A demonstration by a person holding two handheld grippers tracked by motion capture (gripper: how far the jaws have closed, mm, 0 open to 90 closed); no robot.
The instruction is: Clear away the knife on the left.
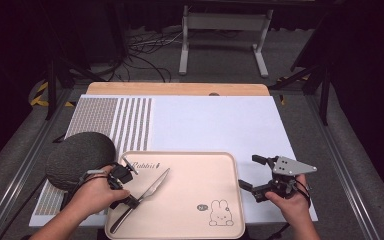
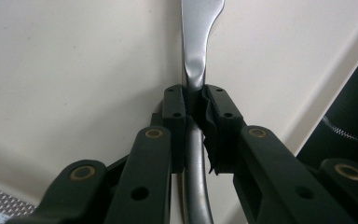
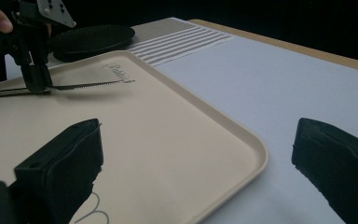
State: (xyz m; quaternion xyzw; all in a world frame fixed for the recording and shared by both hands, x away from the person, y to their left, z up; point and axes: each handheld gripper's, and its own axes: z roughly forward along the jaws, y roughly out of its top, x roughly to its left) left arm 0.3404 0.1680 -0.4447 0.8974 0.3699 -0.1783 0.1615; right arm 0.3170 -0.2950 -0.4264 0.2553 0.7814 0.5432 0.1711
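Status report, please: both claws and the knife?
Left claw shut on the silver serrated table knife, above the beige plastic tray. Right claw open, empty, beside tray. Nothing in the way.

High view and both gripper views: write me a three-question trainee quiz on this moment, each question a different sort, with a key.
1. True or false: the left gripper is shut on the knife.
2. Which best describes the right gripper? A) open, holding nothing B) shut on the tray C) shut on a fork
3. Fill in: the knife lies on the ____.

Key: 1 true; 2 A; 3 tray.
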